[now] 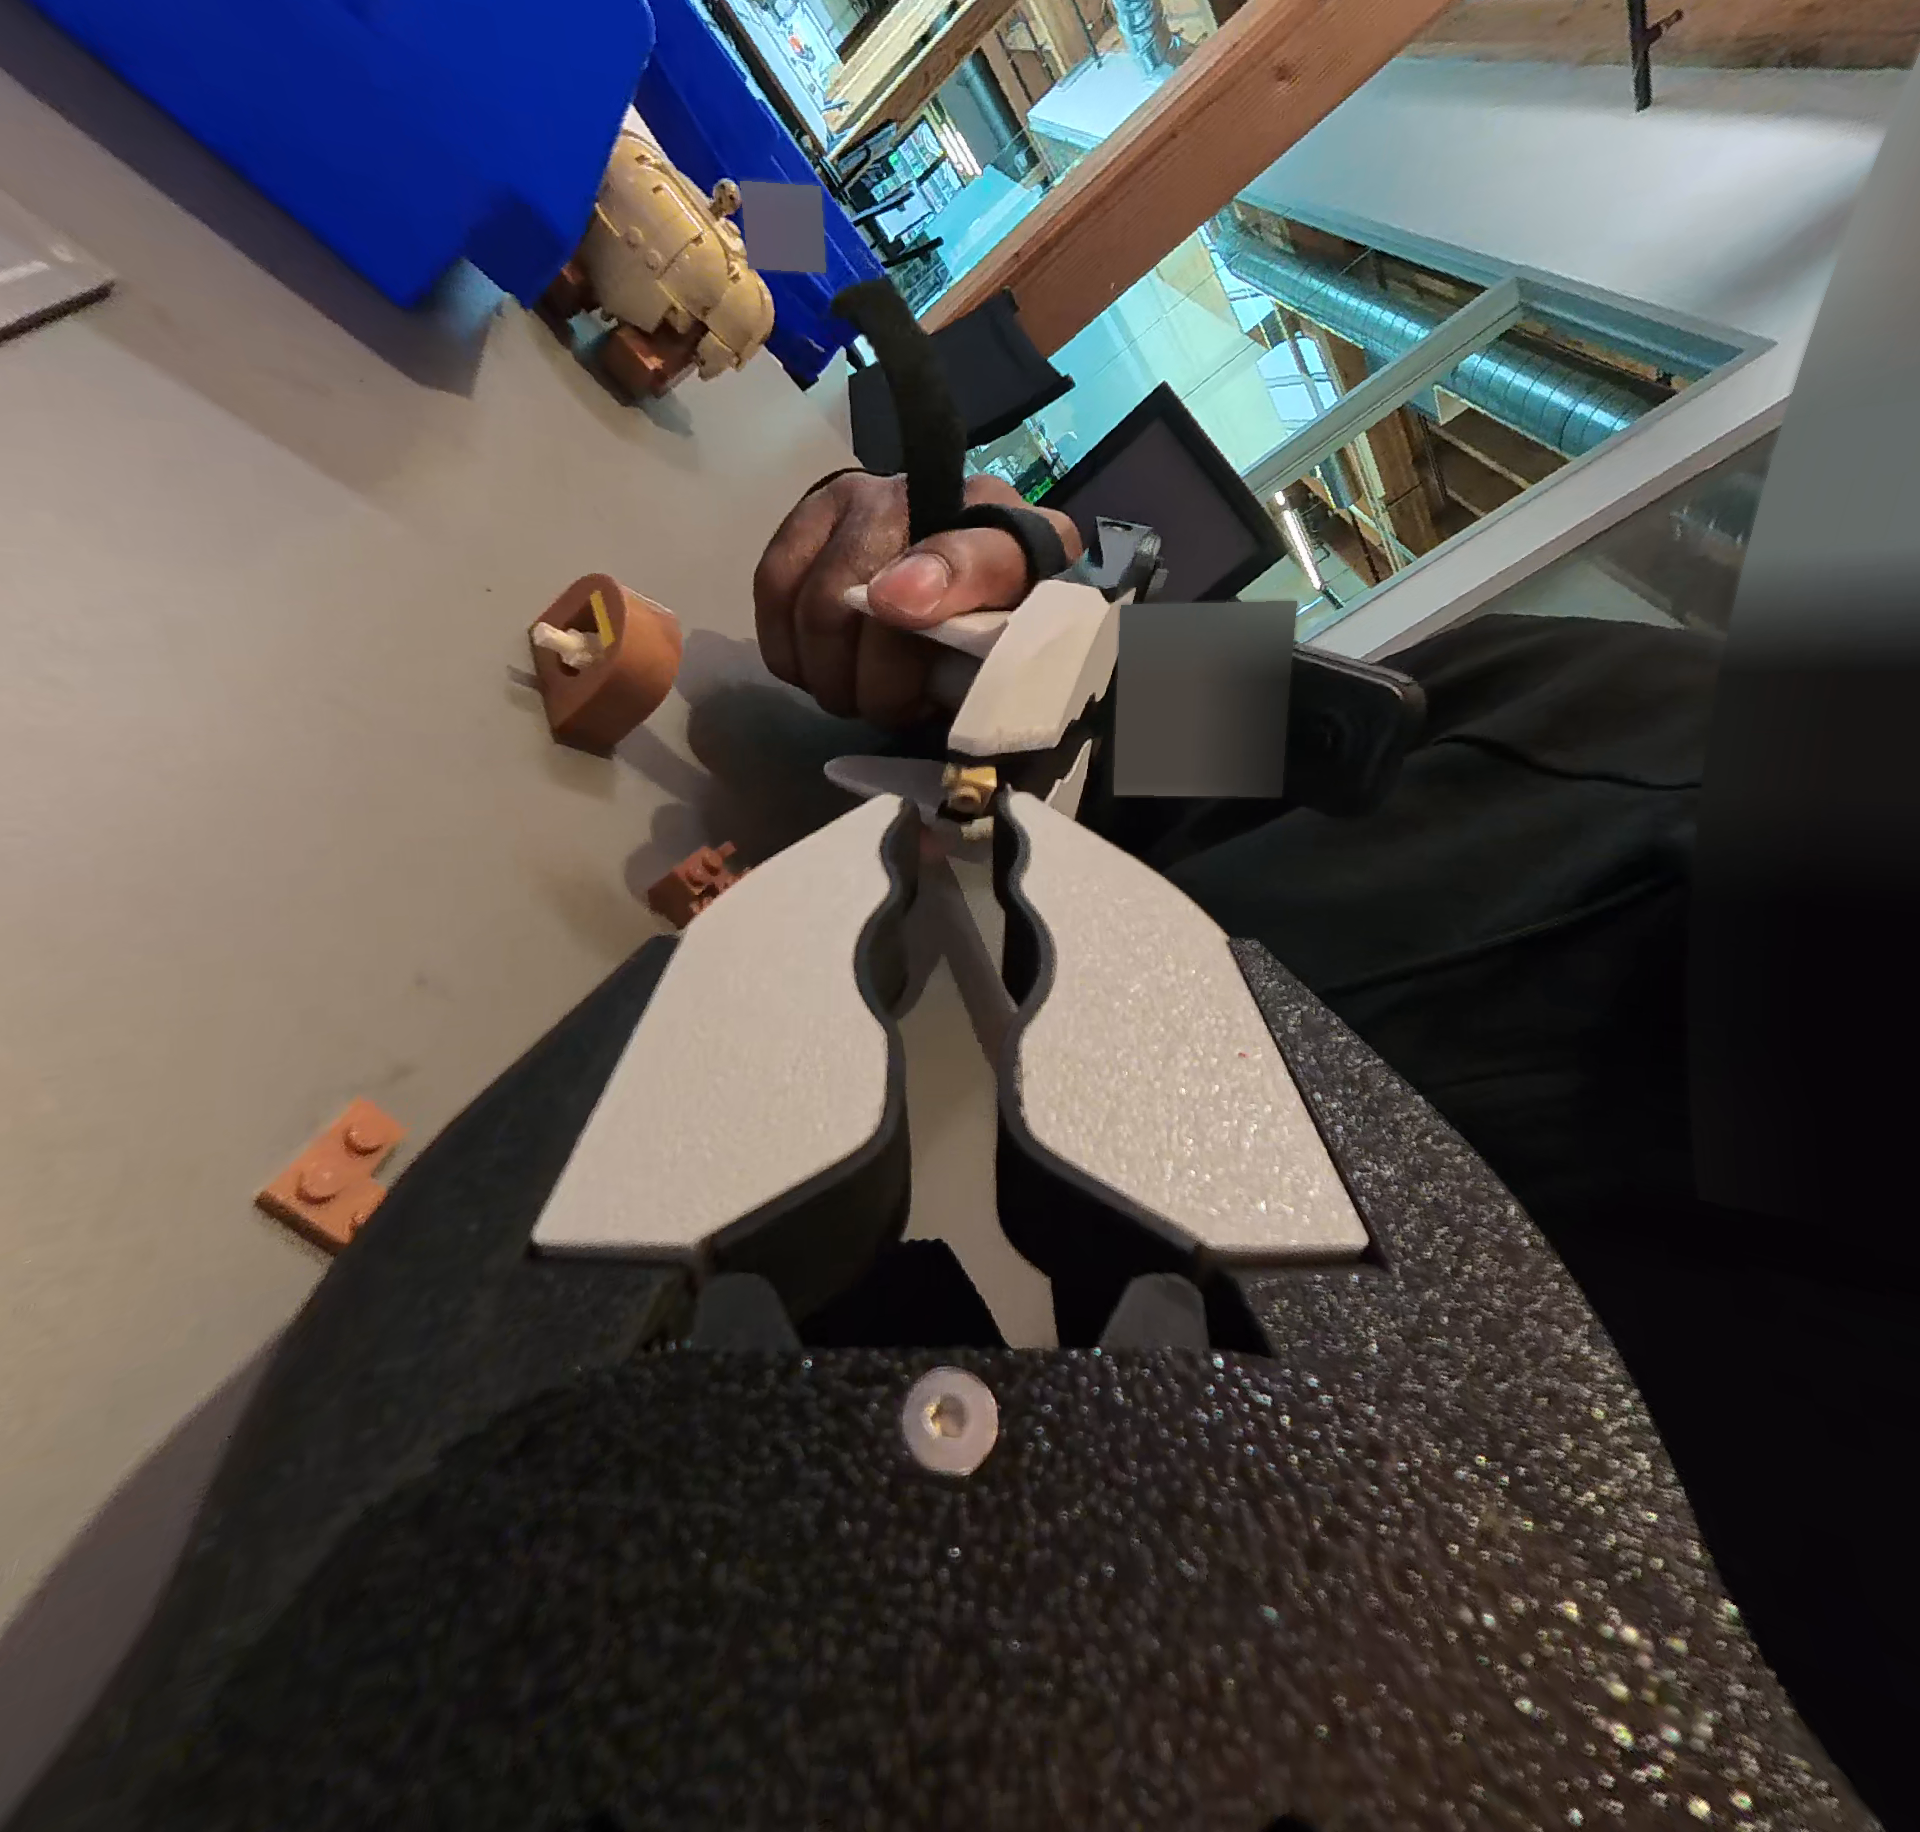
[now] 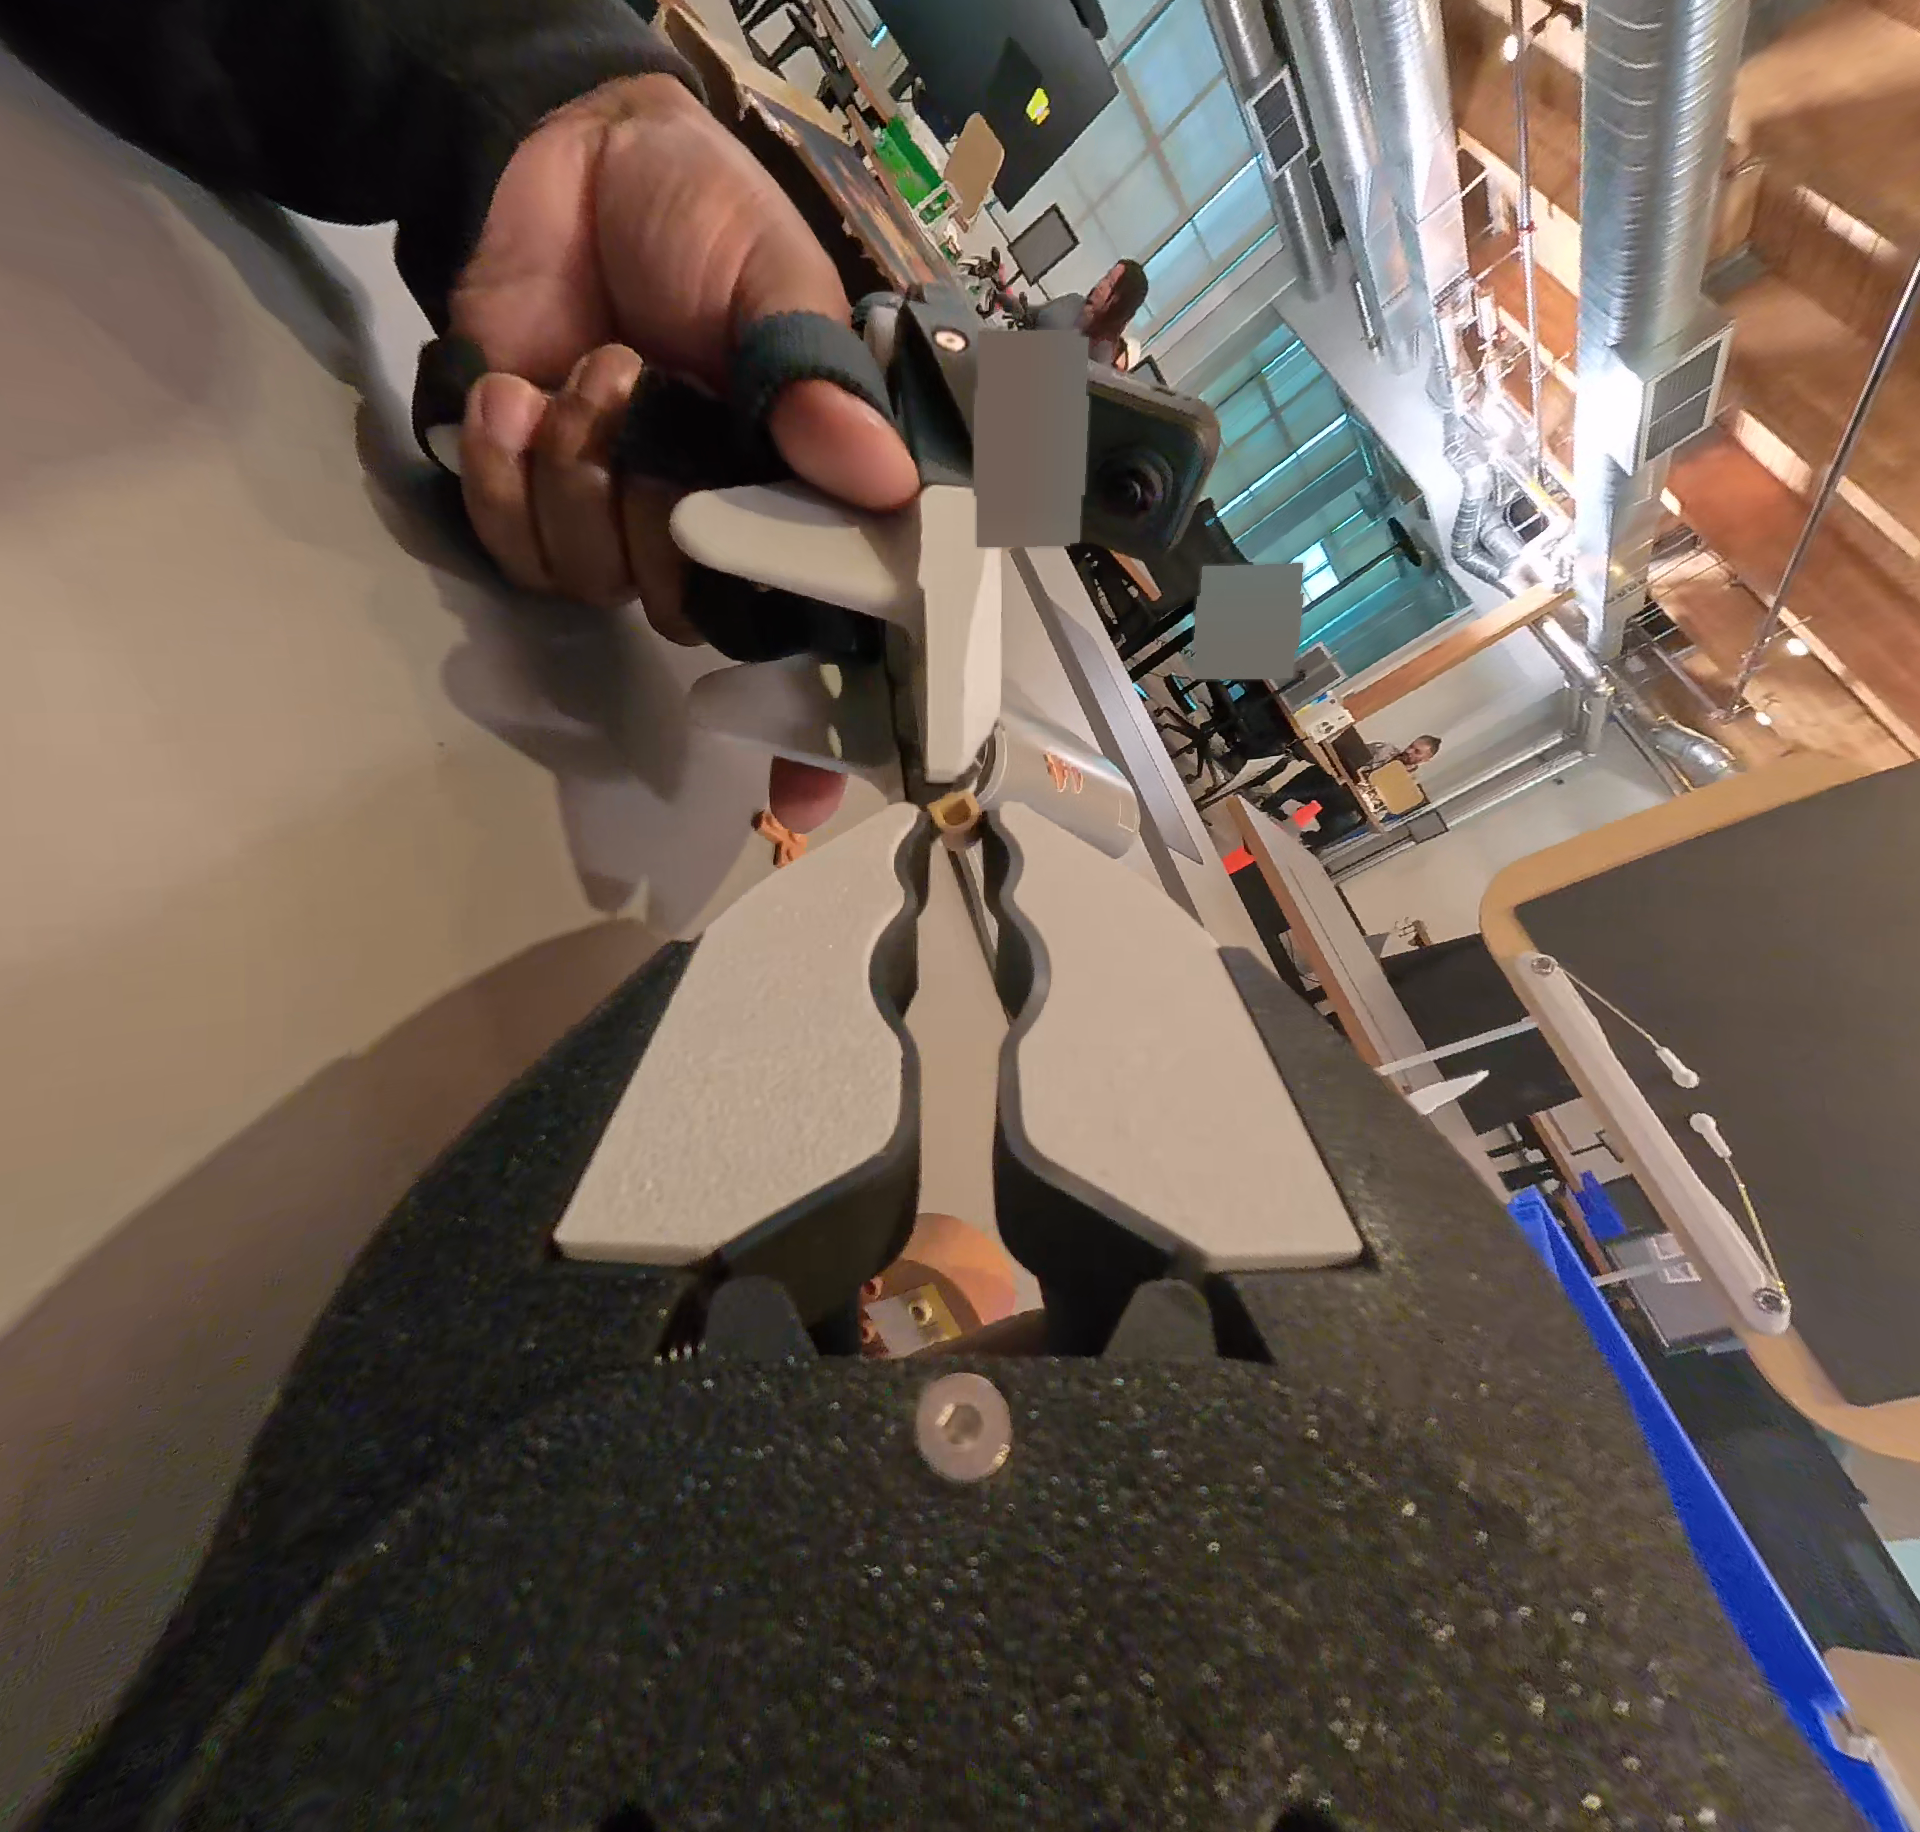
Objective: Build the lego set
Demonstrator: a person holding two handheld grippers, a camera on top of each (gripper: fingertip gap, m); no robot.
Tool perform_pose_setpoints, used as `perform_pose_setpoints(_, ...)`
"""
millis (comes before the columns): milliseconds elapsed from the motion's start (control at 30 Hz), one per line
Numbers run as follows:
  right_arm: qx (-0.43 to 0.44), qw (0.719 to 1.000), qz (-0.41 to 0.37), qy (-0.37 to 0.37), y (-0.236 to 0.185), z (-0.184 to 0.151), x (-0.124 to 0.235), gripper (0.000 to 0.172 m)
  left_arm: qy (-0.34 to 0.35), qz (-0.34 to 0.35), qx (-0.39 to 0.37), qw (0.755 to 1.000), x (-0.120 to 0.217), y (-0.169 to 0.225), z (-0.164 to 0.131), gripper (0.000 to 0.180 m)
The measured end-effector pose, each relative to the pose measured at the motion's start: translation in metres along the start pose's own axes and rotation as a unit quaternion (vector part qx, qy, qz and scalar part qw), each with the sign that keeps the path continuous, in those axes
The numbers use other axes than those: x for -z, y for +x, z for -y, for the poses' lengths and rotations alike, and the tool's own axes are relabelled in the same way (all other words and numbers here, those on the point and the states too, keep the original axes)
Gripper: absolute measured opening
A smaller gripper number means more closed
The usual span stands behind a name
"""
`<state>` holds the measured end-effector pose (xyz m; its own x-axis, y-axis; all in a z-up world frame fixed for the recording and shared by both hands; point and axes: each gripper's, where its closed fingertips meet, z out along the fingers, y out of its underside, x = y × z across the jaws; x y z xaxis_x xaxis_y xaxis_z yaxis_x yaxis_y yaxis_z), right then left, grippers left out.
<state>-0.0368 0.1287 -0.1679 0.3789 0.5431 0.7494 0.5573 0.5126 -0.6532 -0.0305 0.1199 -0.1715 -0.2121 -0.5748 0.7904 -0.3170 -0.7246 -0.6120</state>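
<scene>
My right gripper is shut on a small tan brick piece, which sits snug between its two tips. In the left wrist view the same tan piece is held up above the grey table by the right gripper and a hand. My left gripper meets it tip to tip. Its jaws stand a little wider than the piece, with a gap on the left side, so it is open. The left gripper also shows in the right wrist view, held by a hand.
On the table lie a brown round piece with a white peg, a small brown brick, an orange-brown plate and a tan model next to blue bins. A small orange piece and a silver can are close by. The tips of both grippers are at nearly the same place. Left tips and right tips are each some 10 cm from the orange-brown plate.
</scene>
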Motion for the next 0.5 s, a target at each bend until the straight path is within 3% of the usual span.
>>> perform_pose_setpoints(200,0.01,1.0,0.006,-0.004,-0.005,0.0,-0.002,0.009,-0.009,0.01,-0.028,1.0,-0.006,0.001,-0.003,0.01)
perform_pose_setpoints(333,-0.09,0.994,0.051,-0.017,-0.008,-0.007,-0.003,0.017,-0.024,0.067,-0.155,0.985,-0.004,-0.003,-0.001,0.008)
perform_pose_setpoints(400,-0.179,0.979,0.091,-0.023,-0.01,-0.009,-0.001,0.017,-0.033,0.103,-0.26,0.96,0.0,-0.003,0.002,0.008)
perform_pose_setpoints(500,-0.325,0.935,0.145,-0.002,-0.005,-0.002,0.005,0.016,-0.037,0.154,-0.419,0.894,0.007,0.001,0.009,0.008)
